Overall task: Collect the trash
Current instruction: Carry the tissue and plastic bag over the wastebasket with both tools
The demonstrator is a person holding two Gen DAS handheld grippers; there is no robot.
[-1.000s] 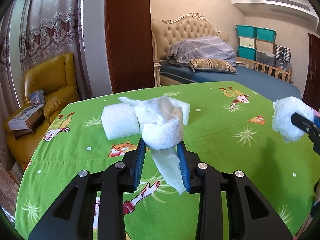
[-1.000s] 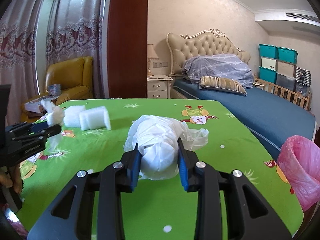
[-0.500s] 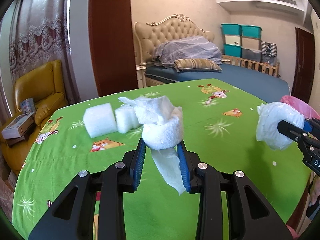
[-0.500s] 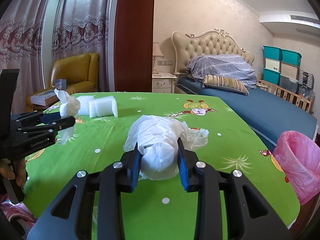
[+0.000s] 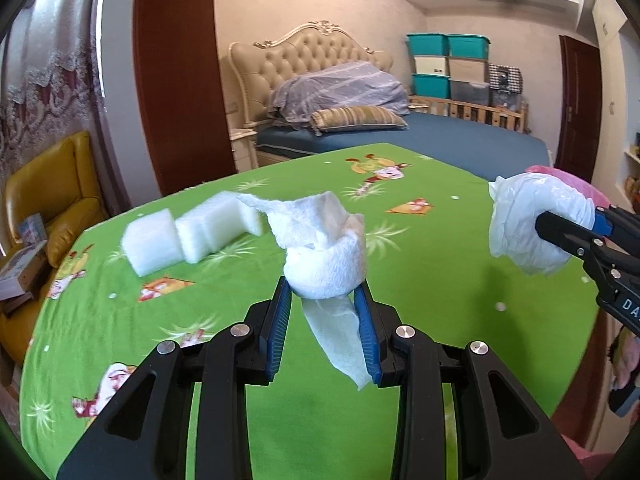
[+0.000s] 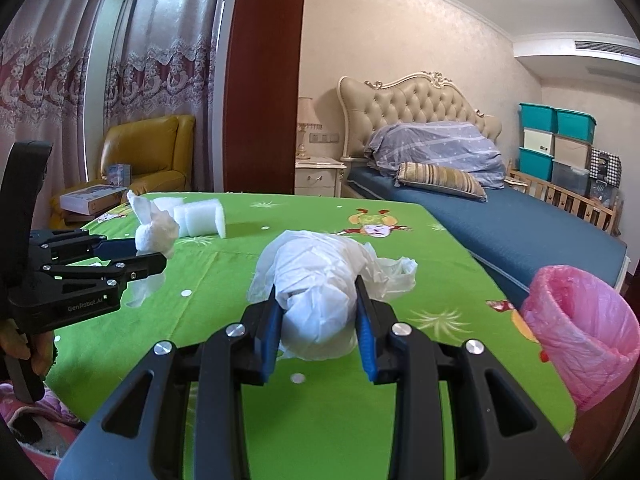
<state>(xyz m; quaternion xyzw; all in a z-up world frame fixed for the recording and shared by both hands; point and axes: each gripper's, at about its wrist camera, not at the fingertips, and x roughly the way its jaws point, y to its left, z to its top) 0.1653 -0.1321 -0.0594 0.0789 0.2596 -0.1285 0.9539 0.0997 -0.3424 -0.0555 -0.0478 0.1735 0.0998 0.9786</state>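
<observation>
My left gripper [image 5: 323,294] is shut on a crumpled white paper towel [image 5: 325,248] and holds it above the green tablecloth [image 5: 240,288]; it also shows in the right wrist view [image 6: 156,232]. My right gripper [image 6: 318,300] is shut on a wad of white plastic wrap [image 6: 320,280], which also shows at the right of the left wrist view [image 5: 528,220]. A bin lined with a pink bag [image 6: 584,328] stands off the table's right edge, to the right of my right gripper. White foam blocks [image 5: 188,232] lie on the far left of the table.
A bed [image 6: 480,216] with a striped pillow stands behind the table. A yellow armchair [image 6: 148,152] with boxes is at the far left. Teal and beige storage boxes [image 6: 556,148] are stacked at the back right. A nightstand [image 6: 320,176] sits beside the bed.
Both grippers have moved toward the right side of the table with their loads. The pink bin has come closer in the right wrist view. The foam blocks have slid left in the left wrist view.
</observation>
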